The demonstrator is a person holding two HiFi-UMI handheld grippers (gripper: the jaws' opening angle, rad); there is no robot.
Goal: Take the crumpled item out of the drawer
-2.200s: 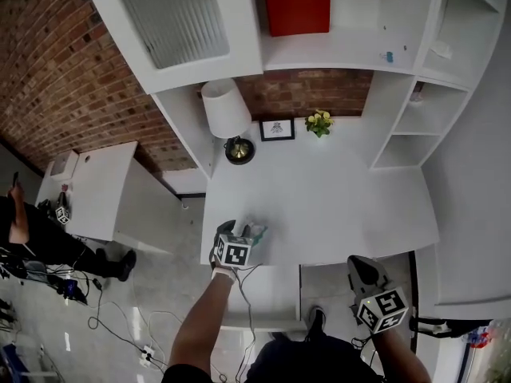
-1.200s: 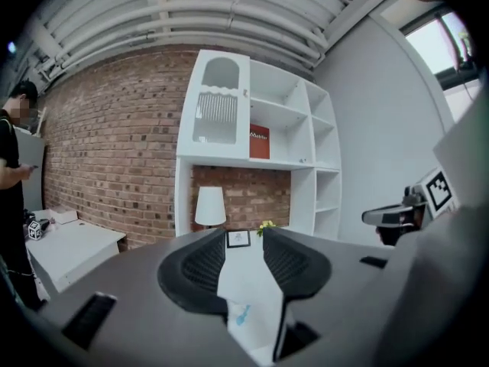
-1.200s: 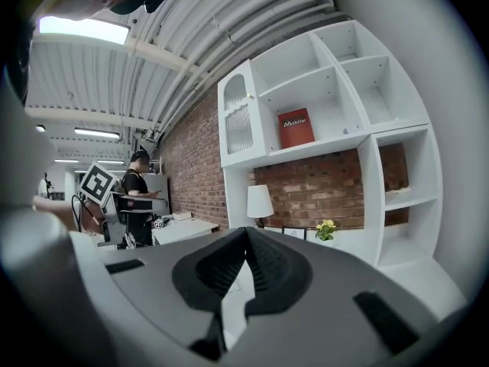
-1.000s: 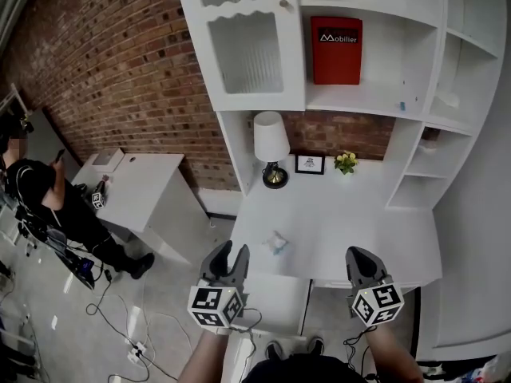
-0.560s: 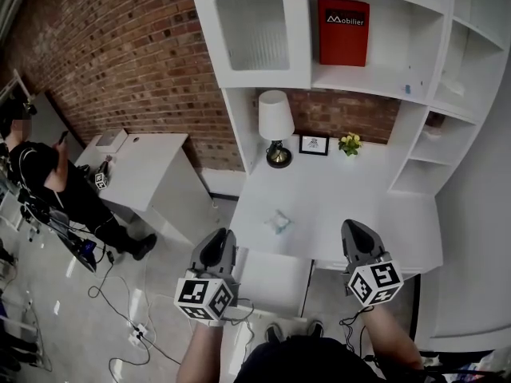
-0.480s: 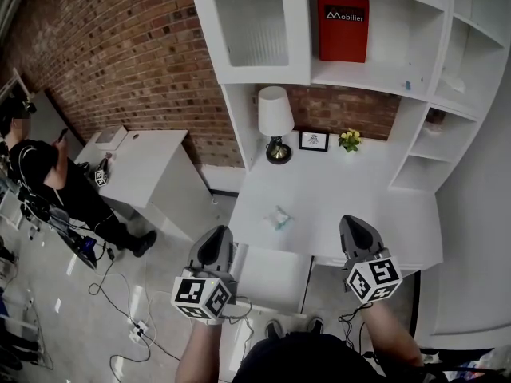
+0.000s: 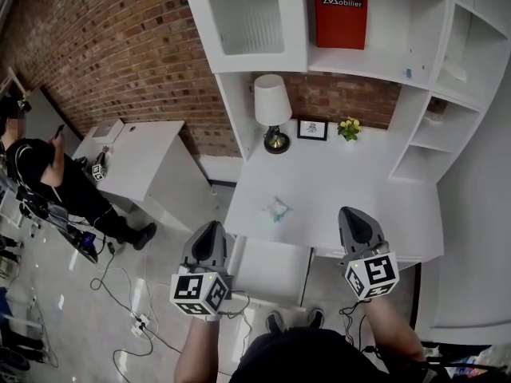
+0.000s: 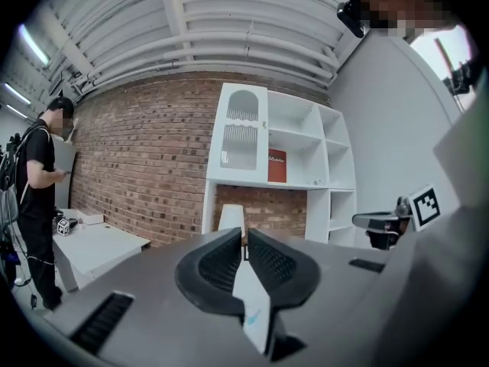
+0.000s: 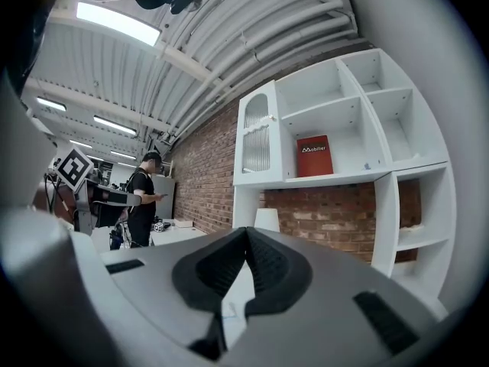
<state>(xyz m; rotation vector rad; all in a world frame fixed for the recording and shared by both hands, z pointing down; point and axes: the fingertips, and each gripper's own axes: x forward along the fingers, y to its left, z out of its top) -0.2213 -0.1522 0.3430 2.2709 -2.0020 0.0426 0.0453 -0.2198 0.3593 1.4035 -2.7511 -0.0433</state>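
White desk [image 7: 343, 178] under the brick wall carries the crumpled item [image 7: 277, 208] at frame centre, seemingly already out of the open drawer [image 7: 270, 268] below it, so the left gripper [image 7: 210, 231] is closing on nothing and the right gripper [image 7: 350, 215] is clenched empty.

The desk [image 7: 343, 190] top is smooth white, painted or laminated, with a soft matt look, and the drawer [image 7: 267, 271] and shelving [image 7: 375, 62] share that finish. Behind them the wall [image 7: 120, 54] is rough red-brown brick with paler, gritty mortar. The cupboard door [image 7: 251, 14] carries ribbed, frosted-looking glass. The red book [image 7: 341, 13] has a faintly glossy cover. The crumpled item [image 7: 277, 208] looks thin and creased, like paper or film, whitish with a blue tint. The lampshade [image 7: 271, 100] is matt white, its base [image 7: 277, 141] dark with a brassy shine. The right tongs [image 9: 246, 234] are matt grey plastic with ribbed black pads
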